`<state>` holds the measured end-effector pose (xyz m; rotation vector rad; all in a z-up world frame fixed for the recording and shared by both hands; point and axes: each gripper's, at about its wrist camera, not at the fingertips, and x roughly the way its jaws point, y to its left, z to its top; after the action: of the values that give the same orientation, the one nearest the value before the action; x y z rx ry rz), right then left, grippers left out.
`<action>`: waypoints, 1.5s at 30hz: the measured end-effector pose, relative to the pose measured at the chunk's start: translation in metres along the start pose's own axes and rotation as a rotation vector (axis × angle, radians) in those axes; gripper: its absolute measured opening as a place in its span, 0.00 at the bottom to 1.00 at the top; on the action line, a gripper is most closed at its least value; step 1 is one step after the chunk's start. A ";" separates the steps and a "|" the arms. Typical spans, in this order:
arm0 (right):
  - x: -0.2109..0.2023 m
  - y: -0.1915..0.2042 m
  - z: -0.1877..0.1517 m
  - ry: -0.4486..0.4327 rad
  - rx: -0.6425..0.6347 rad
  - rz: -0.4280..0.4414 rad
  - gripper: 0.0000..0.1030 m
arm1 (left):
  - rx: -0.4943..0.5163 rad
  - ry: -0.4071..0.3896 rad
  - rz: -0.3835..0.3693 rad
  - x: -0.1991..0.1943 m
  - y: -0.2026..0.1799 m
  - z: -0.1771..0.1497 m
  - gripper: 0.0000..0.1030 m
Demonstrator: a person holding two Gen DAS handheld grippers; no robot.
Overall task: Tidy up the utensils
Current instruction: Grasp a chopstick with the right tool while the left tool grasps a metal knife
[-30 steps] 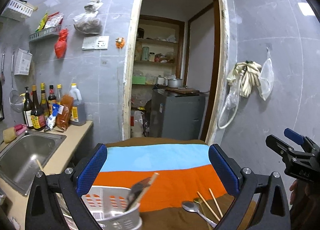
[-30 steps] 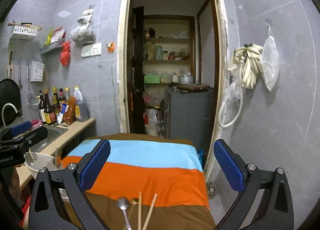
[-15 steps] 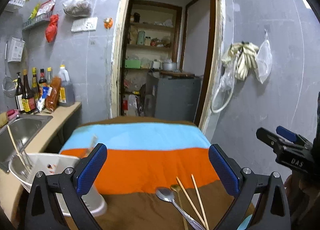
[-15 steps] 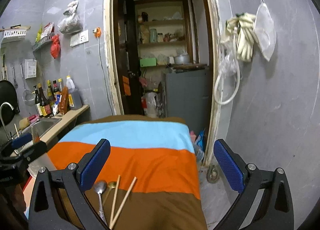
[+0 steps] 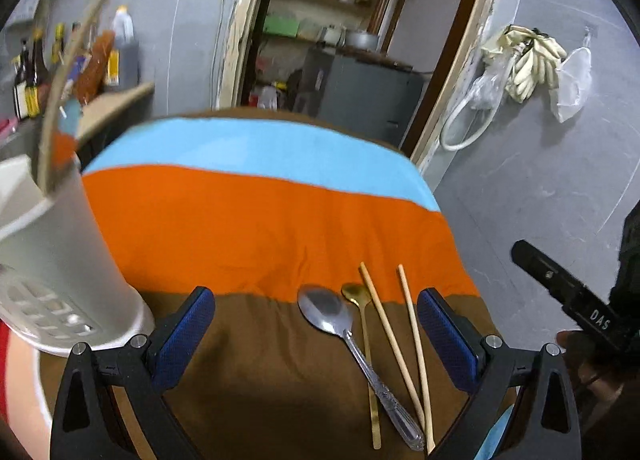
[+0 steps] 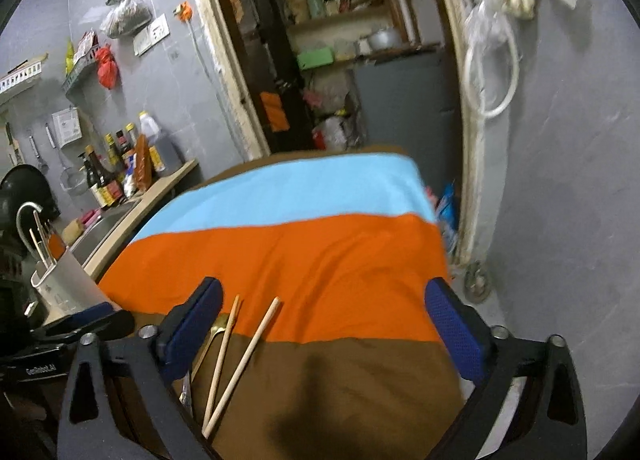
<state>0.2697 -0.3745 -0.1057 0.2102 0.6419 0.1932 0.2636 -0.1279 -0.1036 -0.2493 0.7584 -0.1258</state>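
Both grippers have dropped toward the striped cloth (image 5: 256,220); the utensils now sit closer. My left gripper (image 5: 316,334) is spread and empty. My right gripper (image 6: 324,324) is also empty, jaws just narrowing slightly. Spoon (image 5: 340,324), gold spoon (image 5: 362,320) and chopsticks (image 5: 394,336) lie touching; the holder (image 5: 64,244) stands left. I risk scattering the chopsticks, crowded as they are.

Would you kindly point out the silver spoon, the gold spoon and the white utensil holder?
silver spoon (image 5: 326,310), left wrist view, on its bowl.
gold spoon (image 5: 355,293), left wrist view, on its bowl.
white utensil holder (image 5: 68,244), left wrist view, on its side wall.
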 end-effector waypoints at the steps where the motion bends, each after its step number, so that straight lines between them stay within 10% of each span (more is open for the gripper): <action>1: 0.007 0.001 -0.004 0.017 -0.004 0.009 0.81 | -0.004 0.014 -0.010 0.005 0.001 -0.003 0.94; 14: 0.078 0.022 -0.032 0.253 0.005 0.149 0.30 | -0.109 0.236 -0.148 0.055 0.004 -0.024 0.38; 26: 0.108 0.039 -0.037 0.383 0.018 0.180 0.21 | -0.184 0.286 -0.218 0.070 0.015 -0.016 0.11; 36: 0.118 0.039 -0.037 0.482 0.084 0.130 0.09 | -0.216 0.314 -0.245 0.076 0.015 -0.012 0.05; 45: 0.074 0.037 -0.041 0.346 0.215 0.180 0.04 | -0.136 0.268 -0.253 0.045 0.007 -0.007 0.03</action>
<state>0.2988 -0.3153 -0.1701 0.4485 0.9898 0.3381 0.2914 -0.1313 -0.1403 -0.4643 1.0018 -0.3531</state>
